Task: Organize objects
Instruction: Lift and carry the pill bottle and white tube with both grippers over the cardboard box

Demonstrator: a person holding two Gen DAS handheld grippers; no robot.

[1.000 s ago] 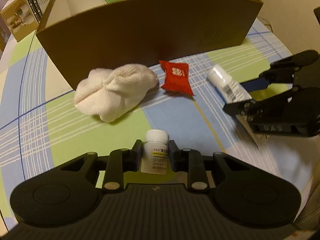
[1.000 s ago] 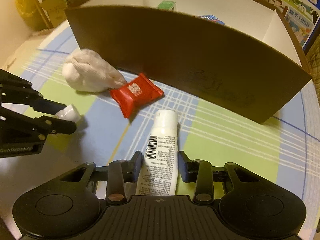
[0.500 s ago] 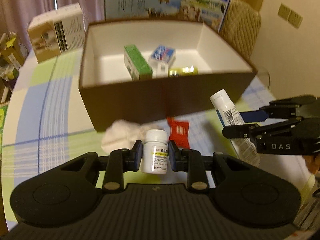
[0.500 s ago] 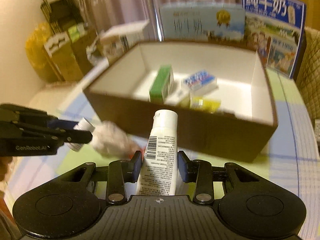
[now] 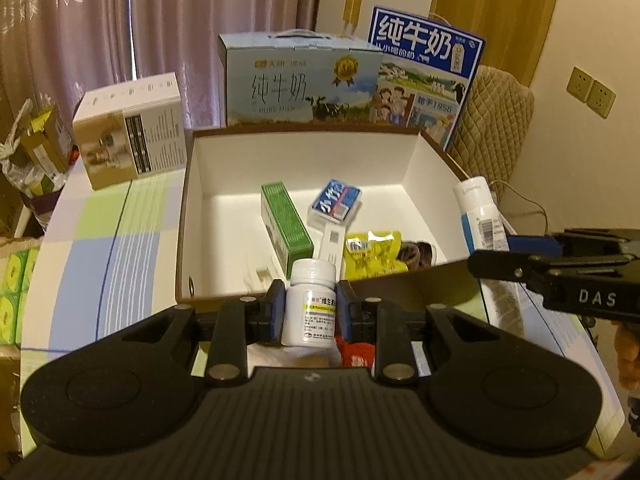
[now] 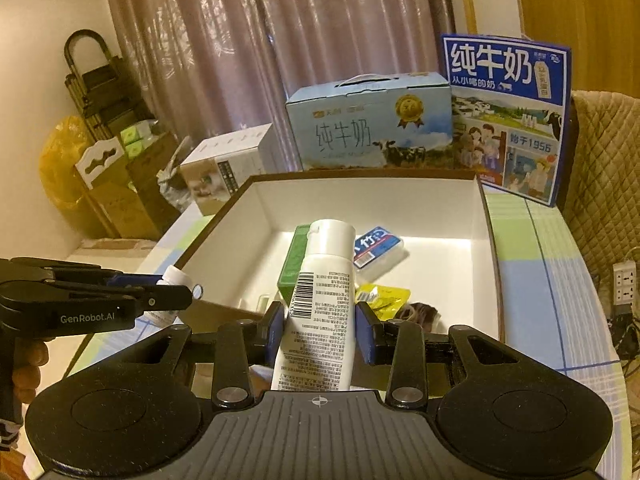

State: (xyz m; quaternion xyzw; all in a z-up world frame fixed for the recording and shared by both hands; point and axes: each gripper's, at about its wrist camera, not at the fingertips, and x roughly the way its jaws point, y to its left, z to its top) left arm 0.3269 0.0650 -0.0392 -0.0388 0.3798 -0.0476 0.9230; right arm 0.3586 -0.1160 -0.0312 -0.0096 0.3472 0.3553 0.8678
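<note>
Both wrist views raised, near, facing open box (image 5: pixel 304 136) (image 6: pixel 360 178) — shared.

Both tongs clamped: left tongs (image 5: pixel 311 312) & right tongs (image 6: pixel 318 330), raised side by side.

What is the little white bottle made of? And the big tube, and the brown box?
The little pill bottle, held in the left gripper, looks like smooth white plastic with a paper label. The tube in the right gripper seems soft plastic, slightly glossy, printed with text and a barcode. The brown box looks like matte cardboard: thin flat walls, white inside.
</note>
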